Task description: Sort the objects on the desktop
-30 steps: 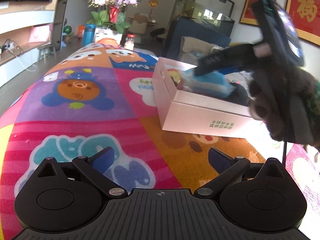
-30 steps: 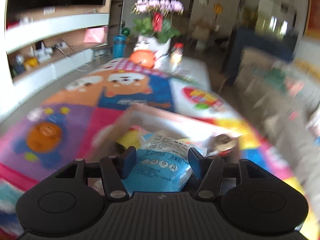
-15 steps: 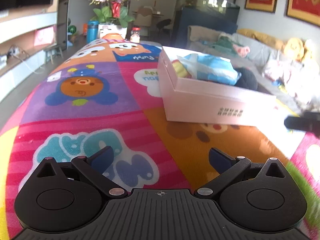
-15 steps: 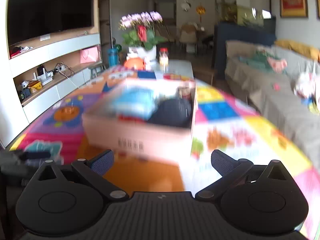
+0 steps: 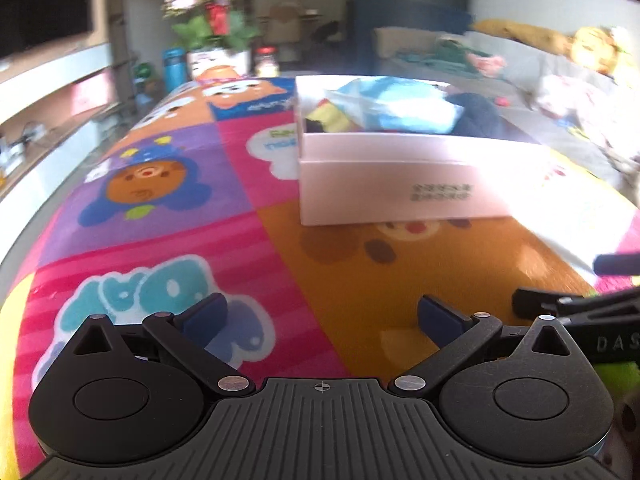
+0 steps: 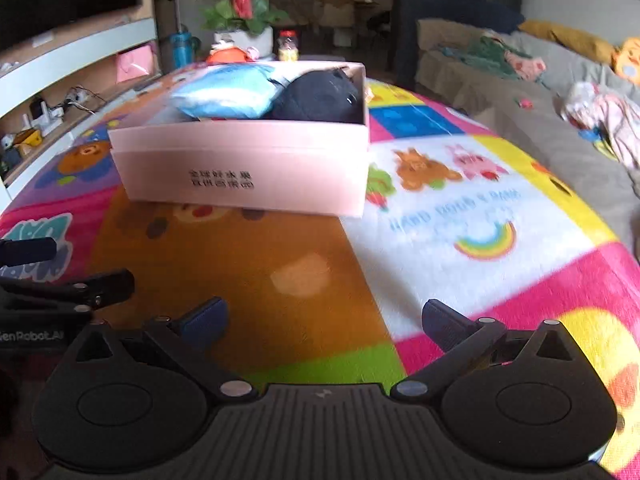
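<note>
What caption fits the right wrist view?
Open right tongs over the mat, facing a pink box already filled.

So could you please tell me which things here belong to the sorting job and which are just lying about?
Job: pink box, blue packet, dark pouch, yellow item.
Lying about: flowers, blue bottle, jar, sofa toys.

Pale pink cardboard box (image 6: pixel 248 168): dark printed characters on front wall. Inside box: light blue plastic packet (image 6: pixel 224 94), dark navy quilted pouch (image 6: pixel 320 98), yellow item (image 5: pixel 334 118). Under box: bright cartoon-print mat (image 6: pixel 248 272), orange bear panel; left of box purple and striped pink panels; right of box white panel with rainbow.
</note>
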### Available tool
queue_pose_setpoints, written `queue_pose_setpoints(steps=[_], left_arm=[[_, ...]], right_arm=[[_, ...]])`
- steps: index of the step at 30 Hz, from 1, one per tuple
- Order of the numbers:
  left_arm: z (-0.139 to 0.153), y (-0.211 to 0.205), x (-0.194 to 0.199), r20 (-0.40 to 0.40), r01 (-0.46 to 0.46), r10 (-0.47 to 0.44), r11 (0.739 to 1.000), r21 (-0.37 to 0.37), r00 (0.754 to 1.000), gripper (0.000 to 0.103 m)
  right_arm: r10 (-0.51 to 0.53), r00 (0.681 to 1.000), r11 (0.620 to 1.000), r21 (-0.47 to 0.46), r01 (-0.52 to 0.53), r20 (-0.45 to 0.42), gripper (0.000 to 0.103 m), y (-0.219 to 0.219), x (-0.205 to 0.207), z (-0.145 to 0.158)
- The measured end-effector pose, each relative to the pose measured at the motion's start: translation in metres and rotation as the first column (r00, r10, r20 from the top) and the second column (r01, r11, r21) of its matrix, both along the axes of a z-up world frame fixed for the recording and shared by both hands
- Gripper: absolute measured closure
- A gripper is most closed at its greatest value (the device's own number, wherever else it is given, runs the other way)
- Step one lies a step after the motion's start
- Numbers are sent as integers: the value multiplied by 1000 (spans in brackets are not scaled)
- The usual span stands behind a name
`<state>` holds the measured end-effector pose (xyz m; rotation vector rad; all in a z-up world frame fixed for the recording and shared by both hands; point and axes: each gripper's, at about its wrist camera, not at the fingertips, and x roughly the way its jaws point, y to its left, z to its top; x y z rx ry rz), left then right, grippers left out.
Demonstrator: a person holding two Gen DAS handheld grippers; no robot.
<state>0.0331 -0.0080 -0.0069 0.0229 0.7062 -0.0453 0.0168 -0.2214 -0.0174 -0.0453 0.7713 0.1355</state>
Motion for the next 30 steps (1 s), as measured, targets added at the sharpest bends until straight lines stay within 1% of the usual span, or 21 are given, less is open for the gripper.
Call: queue_pose_setpoints(steps=[1, 2, 5, 7, 30], left_arm=[[-1, -3, 1, -1, -21, 21, 1000, 5, 1000, 0], [-2, -5, 1, 6, -35, 35, 999, 10, 999, 0], [-3, -5, -1, 11, -42, 42, 999, 7, 999, 0], [-3, -3, -1, 9, -42, 42, 999, -2, 999, 0], [-3, -3, -1, 9, -42, 42, 999, -2, 999, 0]], right_arm=[[1, 1000, 1000, 2, -1, 8, 0, -1, 2, -1], [5, 999, 1000, 6, -6, 35, 0, -2, 0, -3], [0, 997, 1000, 14, -1, 72, 0, -4, -7, -6], [0, 997, 1000, 14, -1, 74, 0, -3, -8, -6], [0, 997, 1000, 13, -1, 73, 0, -3, -8, -6]])
